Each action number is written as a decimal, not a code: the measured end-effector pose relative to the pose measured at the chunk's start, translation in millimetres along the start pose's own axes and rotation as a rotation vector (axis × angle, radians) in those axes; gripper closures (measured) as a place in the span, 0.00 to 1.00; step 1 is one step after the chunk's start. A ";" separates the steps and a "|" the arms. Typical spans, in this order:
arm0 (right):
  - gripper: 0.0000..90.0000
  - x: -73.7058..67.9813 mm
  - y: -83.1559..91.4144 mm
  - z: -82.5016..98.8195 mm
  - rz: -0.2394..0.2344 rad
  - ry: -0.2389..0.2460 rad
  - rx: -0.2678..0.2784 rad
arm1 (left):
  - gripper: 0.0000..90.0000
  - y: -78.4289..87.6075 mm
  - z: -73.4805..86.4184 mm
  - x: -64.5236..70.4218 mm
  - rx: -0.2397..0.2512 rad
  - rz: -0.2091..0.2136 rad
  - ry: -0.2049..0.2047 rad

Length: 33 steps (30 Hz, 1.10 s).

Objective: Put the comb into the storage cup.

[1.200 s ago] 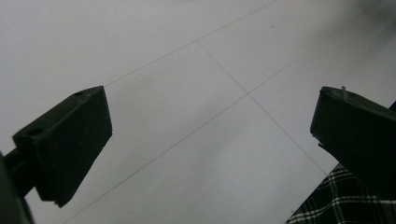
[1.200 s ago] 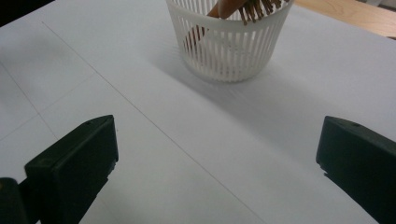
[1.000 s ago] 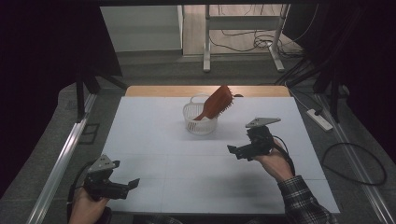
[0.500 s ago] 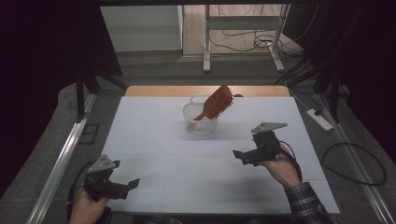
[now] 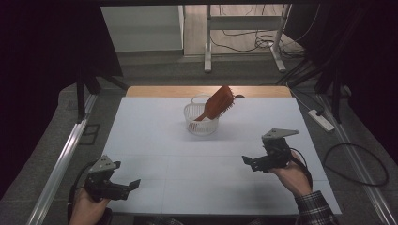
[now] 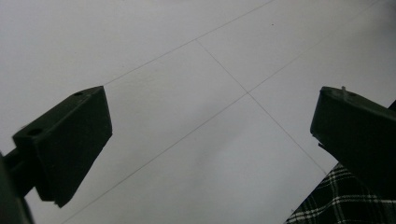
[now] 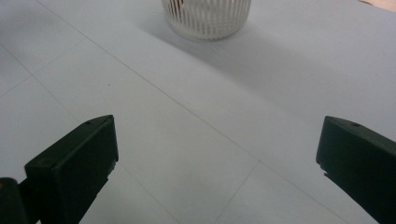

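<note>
A reddish-brown hairbrush [image 5: 217, 103] stands tilted in a white slatted basket [image 5: 202, 124] at the far middle of the white table [image 5: 155, 140]; its bristled head leans up to the right above the rim. My right gripper [image 5: 248, 161] hangs open and empty over the table's right side, held by a hand with a plaid sleeve, well short of the basket [image 7: 208, 18]. At the near left corner my left gripper [image 5: 134, 183] is open too, low over the bare surface. Nothing lies between either pair of jaws.
A wooden strip [image 5: 206, 91] runs along the table's far edge. Metal rails [image 5: 61, 164] flank the left side. A power strip [image 5: 321, 119] and cables [image 5: 356, 164] lie on the floor at the right. Stand legs [image 5: 206, 42] rise behind the table.
My right gripper has drawn back from the basket toward the near right side of the table. The left gripper and the hairbrush have stayed put.
</note>
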State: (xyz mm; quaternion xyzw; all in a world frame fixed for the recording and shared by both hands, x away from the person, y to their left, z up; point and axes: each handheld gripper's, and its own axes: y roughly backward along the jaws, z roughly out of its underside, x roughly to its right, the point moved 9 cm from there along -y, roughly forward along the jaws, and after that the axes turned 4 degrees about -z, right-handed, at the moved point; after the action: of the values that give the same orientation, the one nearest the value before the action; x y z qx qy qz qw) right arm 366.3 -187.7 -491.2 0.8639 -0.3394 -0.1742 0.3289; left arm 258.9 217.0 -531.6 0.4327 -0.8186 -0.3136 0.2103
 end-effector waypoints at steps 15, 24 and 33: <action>0.00 2.7 13.1 23.4 0.016 -0.014 -0.016 | 0.00 0.0 -0.2 0.2 0.001 -0.004 -0.008; 0.00 3.8 22.9 35.1 0.033 -0.031 -0.023 | 0.00 0.2 -0.3 0.2 0.002 -0.005 -0.008; 0.00 4.1 32.8 47.7 0.041 -0.053 -0.028 | 0.00 0.9 -0.9 0.2 0.009 -0.011 -0.008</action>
State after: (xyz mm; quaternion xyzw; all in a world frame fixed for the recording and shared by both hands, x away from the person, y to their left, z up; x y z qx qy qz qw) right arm 328.8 -230.2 -503.5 0.8470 -0.3632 -0.1951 0.3355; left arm 258.8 216.9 -530.3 0.4371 -0.8185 -0.3127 0.2031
